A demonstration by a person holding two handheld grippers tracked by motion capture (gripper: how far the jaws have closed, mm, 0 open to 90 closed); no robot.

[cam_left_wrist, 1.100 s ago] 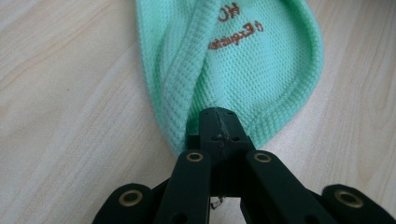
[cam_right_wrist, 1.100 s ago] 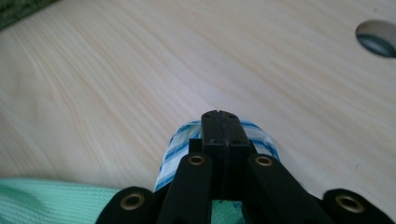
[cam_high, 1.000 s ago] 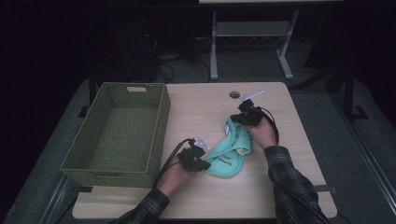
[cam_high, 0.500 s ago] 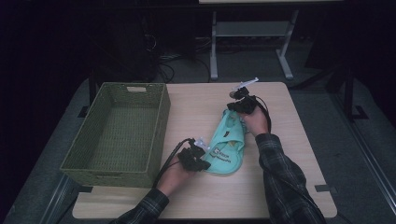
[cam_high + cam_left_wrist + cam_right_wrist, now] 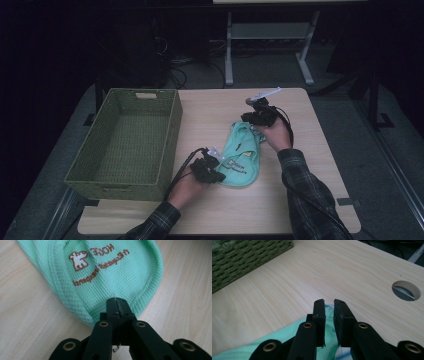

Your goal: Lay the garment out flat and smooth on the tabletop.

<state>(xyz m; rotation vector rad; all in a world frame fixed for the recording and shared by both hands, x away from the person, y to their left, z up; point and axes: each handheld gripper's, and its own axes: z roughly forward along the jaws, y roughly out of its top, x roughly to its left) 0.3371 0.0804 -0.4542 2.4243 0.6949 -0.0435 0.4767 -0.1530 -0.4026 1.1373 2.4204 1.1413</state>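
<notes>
Two grippers work on one mint-green garment [image 5: 243, 152], which lies on the wooden table [image 5: 300, 200] just right of the woven green basket [image 5: 127, 140], near it but apart. Beyond the garment's far end we see bare wood up to the table's back edge, and a round cable hole [image 5: 406, 290] sits well past it. To the garment's right, open tabletop runs to the table's edge; the nearer strip in front of it is bare too.

The garment's far end is partly hidden behind the right gripper [image 5: 329, 303], so we cannot tell its collar from its hem there.

The left gripper [image 5: 116, 301] is clenched on the garment's near rounded edge. The right gripper's jaws have just been opening and stand slightly apart over the cloth, released.

The garment is a waffle-textured knit with a thick seamed border, a small white animal logo [image 5: 78, 260] and brown lettering.
</notes>
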